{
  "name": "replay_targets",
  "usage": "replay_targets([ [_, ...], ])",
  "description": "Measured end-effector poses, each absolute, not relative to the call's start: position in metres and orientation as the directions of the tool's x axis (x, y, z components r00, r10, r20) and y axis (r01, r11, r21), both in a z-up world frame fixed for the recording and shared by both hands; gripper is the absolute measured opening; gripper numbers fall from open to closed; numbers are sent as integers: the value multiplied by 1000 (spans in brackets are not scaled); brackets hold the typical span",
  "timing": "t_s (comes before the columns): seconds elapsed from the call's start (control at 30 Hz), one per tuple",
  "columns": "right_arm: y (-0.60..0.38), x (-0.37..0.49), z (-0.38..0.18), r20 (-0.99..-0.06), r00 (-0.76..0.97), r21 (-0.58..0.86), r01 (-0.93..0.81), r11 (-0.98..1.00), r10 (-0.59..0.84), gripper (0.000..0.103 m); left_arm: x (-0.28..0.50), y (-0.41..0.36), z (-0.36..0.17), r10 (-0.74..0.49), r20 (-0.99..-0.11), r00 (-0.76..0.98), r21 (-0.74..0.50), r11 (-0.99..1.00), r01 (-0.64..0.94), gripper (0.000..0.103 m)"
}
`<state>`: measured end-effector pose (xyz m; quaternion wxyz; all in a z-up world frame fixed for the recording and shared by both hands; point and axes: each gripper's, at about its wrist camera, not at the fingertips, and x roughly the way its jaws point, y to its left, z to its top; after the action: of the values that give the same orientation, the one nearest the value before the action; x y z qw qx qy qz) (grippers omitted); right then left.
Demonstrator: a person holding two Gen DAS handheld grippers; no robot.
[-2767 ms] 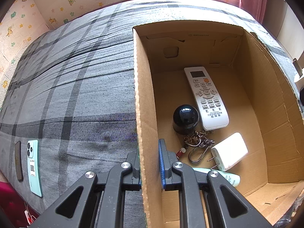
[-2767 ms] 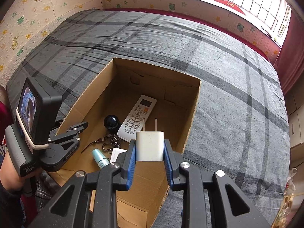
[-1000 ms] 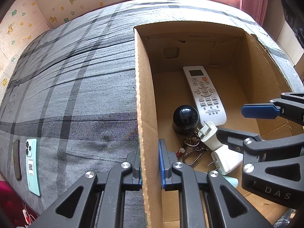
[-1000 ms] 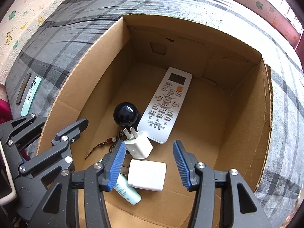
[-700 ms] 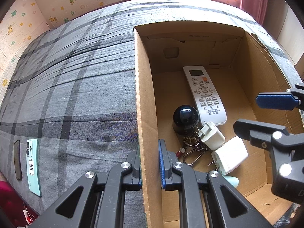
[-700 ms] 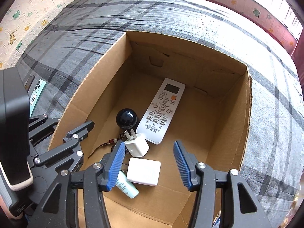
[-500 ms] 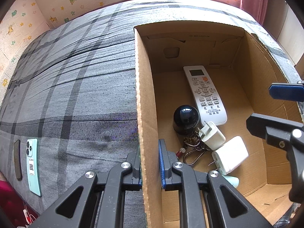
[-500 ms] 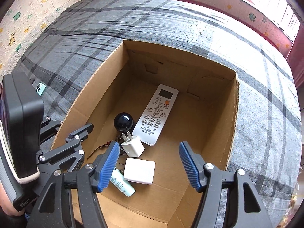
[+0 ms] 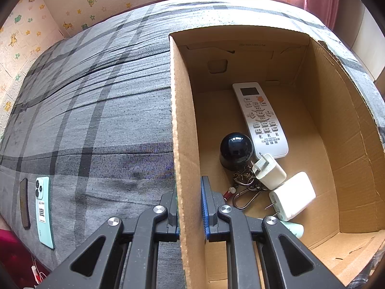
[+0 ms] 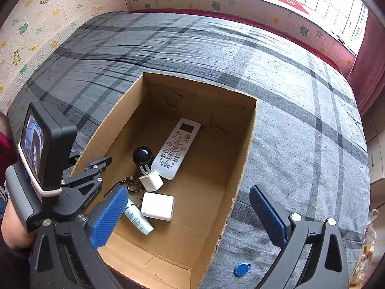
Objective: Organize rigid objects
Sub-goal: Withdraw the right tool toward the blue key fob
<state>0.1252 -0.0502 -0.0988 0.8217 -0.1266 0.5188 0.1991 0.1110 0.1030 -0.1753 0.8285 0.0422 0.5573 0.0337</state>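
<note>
An open cardboard box [image 9: 182, 120] [image 10: 199, 84] stands on the bed. Inside lie a white remote [image 9: 259, 118] [image 10: 176, 148], a black dome [image 9: 235, 148] [image 10: 142, 155], a small white charger [image 9: 269, 171] [image 10: 151, 179], a larger white charger [image 9: 292, 196] [image 10: 157, 206], a keychain with a carabiner [image 9: 245, 192] [image 10: 133, 185] and a pale tube [image 10: 138, 219]. My left gripper [image 9: 190, 207] [image 10: 105, 162] is shut on the box's left wall. My right gripper [image 10: 187, 192] hangs above the box's near end, its jaws opening wide, with nothing held between them.
On the grey plaid bedspread [image 10: 300, 144], a mint phone [image 9: 43, 212] and a dark slim object [image 9: 24, 202] lie left of the box. A blue tag [image 10: 241, 269] lies near the box's near right corner. A person's hand [image 10: 12, 226] holds the left gripper.
The right gripper let go of the small charger, which now lies by the black dome. It then rose out of the box and its jaws spread wider. The left gripper kept still.
</note>
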Motion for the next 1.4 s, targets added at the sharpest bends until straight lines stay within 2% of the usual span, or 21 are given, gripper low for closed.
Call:
replay_targets([
  [0.33,-111,114,-87,-898,410,2,-358,934,159,103,111,104,-175,100,-922,375,104,994,-10,15],
  [0.7,-164,99,-106,-911,399,-2,-252,968,102,103,112,104,-175,104,-922,374,108,994,-10,15],
  [1.4,-204,74,-200,-948,319,-23,-133,991,21,103,112,102,-176,110,-921,374,116,993,-8,15],
])
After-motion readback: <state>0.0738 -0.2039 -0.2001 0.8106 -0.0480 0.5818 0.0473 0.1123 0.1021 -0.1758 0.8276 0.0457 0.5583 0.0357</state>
